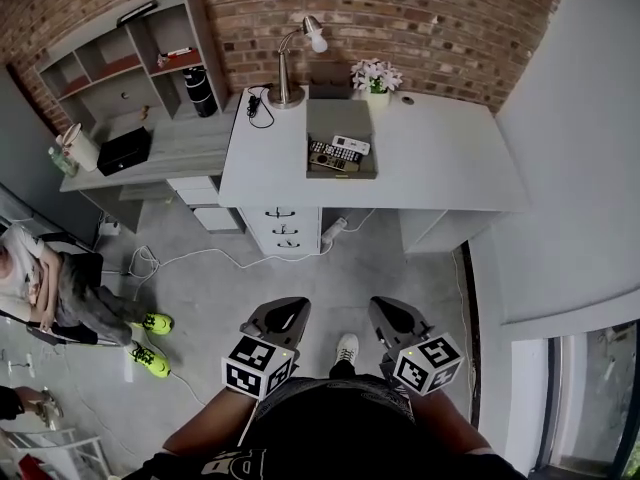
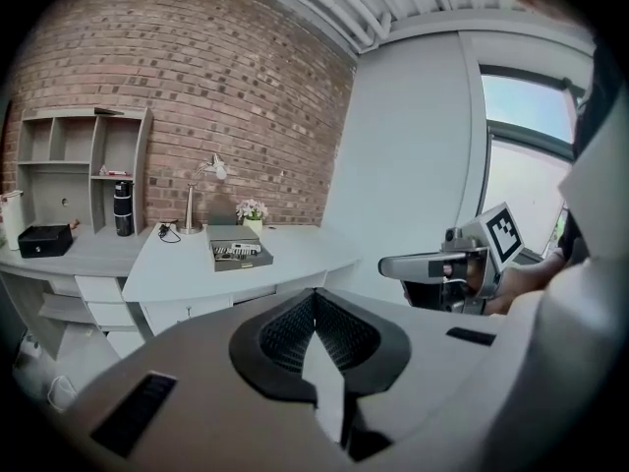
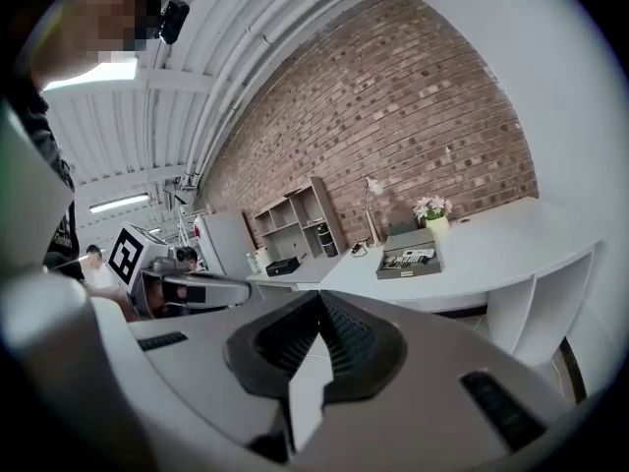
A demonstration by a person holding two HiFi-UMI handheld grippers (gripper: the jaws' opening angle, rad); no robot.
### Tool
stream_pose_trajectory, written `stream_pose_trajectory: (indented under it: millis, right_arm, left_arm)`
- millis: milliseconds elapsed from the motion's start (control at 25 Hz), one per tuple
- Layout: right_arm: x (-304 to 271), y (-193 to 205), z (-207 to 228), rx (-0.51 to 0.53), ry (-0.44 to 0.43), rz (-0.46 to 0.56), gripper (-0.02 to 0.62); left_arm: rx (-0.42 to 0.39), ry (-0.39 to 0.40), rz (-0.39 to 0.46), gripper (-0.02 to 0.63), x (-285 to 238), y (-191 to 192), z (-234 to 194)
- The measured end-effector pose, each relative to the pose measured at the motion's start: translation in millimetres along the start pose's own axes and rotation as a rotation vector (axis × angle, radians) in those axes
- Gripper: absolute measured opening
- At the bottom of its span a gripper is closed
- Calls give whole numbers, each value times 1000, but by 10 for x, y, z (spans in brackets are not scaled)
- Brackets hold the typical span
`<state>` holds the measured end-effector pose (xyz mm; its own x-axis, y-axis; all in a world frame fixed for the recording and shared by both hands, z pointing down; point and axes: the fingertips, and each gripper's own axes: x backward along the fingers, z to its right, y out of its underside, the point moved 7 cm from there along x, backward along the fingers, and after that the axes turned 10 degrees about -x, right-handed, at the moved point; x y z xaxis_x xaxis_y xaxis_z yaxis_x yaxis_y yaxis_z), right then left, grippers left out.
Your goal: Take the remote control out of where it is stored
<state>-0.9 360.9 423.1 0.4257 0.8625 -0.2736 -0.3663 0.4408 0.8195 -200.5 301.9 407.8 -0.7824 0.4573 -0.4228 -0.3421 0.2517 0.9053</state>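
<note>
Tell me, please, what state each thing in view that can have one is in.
Grey rectangular storage box on the white desk: open, lid raised.
White slim remote control: lying inside the box, untouched.
White desk drawers: shut.
Left tongs: shut, empty.
Right tongs: shut, empty.

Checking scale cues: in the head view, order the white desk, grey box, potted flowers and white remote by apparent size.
1. white desk
2. grey box
3. potted flowers
4. white remote
All similarly distant, so ranking holds.
</note>
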Motion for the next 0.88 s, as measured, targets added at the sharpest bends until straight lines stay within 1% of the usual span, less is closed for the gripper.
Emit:
stream_pose_trajectory:
  millis: [160,400,520,720,880]
  right_arm:
    - [-73,-249,337,7,-24,0,5]
    - [-114,-538,744,22,-61,-5,5]
    - [-130,-659,948,30,-74,-9,5]
    - [-177,-732,1104,13,-93,-18,5]
    - [-240,-732,1201,6,-99,-26,5]
  left_arm:
    - [9,-20,12,6,-307,-225,11]
    - [-29,-65,-17,6,-691,-404,36]
    - [-32,-87,-17,6,-847,-529,60]
    - [-51,-95,-42,6,-941,-643,61]
    - [-53,-102,-57,6,-1013,-645,21]
